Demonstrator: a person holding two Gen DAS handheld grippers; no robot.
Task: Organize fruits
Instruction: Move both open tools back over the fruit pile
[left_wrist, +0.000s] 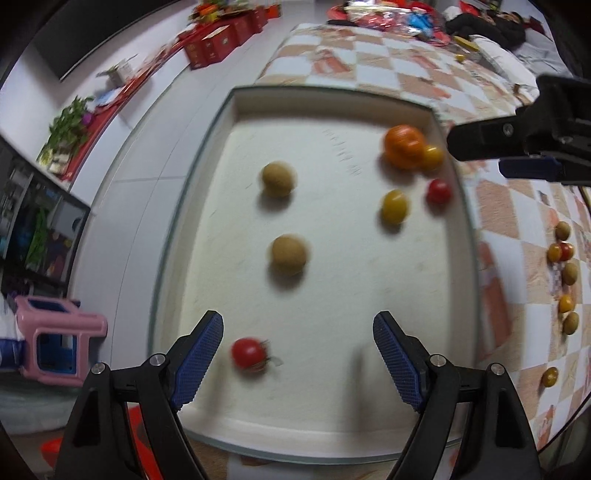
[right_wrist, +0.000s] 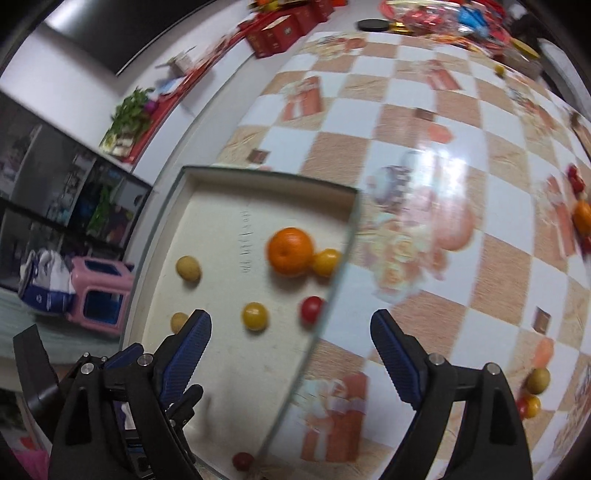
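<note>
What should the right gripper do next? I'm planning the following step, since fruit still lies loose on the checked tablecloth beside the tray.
Probably move the open, empty right gripper rightward to the loose brown fruit on the tablecloth. The tray already holds the orange and several small fruits.

Left gripper (left_wrist: 298, 354) gapes over tray (left_wrist: 332, 435); blurred, probably tomato (left_wrist: 248, 352) between.

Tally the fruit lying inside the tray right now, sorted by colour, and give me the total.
Fruit in the tray, left wrist view:
Orange: 1
Yellow: 2
Red: 2
Tan-brown: 2
Total: 7
</note>
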